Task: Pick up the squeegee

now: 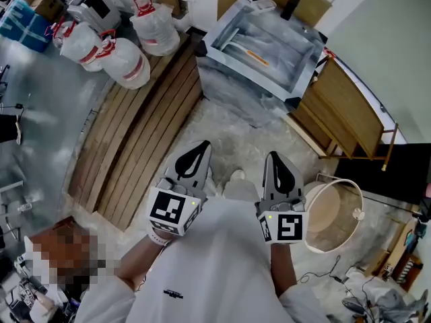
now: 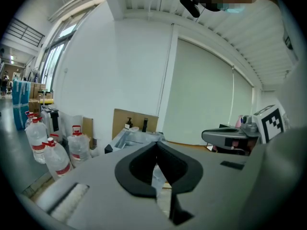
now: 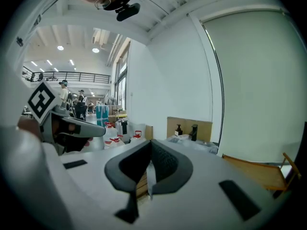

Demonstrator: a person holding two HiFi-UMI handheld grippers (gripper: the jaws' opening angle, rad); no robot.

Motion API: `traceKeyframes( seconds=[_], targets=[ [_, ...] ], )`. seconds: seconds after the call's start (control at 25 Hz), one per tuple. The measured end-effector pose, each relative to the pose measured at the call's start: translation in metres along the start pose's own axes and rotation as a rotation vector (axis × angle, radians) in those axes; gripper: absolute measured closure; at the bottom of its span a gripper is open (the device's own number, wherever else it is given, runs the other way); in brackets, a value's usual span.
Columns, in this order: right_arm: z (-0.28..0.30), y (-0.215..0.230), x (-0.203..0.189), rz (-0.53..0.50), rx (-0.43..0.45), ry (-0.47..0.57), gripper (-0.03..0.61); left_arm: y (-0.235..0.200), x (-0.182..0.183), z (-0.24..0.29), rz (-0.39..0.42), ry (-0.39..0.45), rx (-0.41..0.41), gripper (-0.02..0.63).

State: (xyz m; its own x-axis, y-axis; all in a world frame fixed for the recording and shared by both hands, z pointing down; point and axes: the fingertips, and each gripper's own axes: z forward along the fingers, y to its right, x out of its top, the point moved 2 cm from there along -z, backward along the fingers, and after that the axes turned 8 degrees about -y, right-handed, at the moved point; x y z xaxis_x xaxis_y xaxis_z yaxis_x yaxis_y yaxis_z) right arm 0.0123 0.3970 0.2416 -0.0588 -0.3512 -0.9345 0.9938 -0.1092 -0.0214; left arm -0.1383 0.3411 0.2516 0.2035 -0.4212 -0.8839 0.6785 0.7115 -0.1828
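A metal sink [image 1: 222, 29] wrapped in clear plastic stands at the far middle of the head view. In it lies a thin object with an orange part [image 1: 258, 58], possibly the squeegee; it is too small to tell. My left gripper [image 1: 202, 147] and right gripper [image 1: 275, 157] are held side by side close to the body, well short of the sink. Both are shut with nothing between the jaws. The left gripper view shows its closed tips [image 2: 156, 145] with the sink [image 2: 127, 139] beyond them. In the right gripper view the tips [image 3: 151, 143] also meet.
Several water jugs [image 1: 124, 62] stand at the far left beside a stack of wooden planks [image 1: 145, 133]. A white bucket [image 1: 333, 214] sits at the right. A wooden frame [image 1: 350, 110] leans right of the sink. Cardboard [image 2: 134, 121] stands behind the sink.
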Motion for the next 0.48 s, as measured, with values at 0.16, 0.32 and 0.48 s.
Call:
traceKeyframes(
  seconds=[0.16,0.32,0.48],
  targets=[
    [0.005,-0.006,0.002,0.023,-0.002,0.01,0.572,-0.013,0.002,-0.006,-0.007,0.015,0.006,0.609],
    [0.016,-0.024,0.01,-0.02,0.018,0.039,0.572,-0.035,-0.002,-0.015,-0.017,0.028,0.026,0.609],
    [0.035,-0.036,0.015,-0.022,0.053,0.059,0.572,-0.058,-0.005,-0.019,-0.039,0.032,0.05,0.609]
  ],
)
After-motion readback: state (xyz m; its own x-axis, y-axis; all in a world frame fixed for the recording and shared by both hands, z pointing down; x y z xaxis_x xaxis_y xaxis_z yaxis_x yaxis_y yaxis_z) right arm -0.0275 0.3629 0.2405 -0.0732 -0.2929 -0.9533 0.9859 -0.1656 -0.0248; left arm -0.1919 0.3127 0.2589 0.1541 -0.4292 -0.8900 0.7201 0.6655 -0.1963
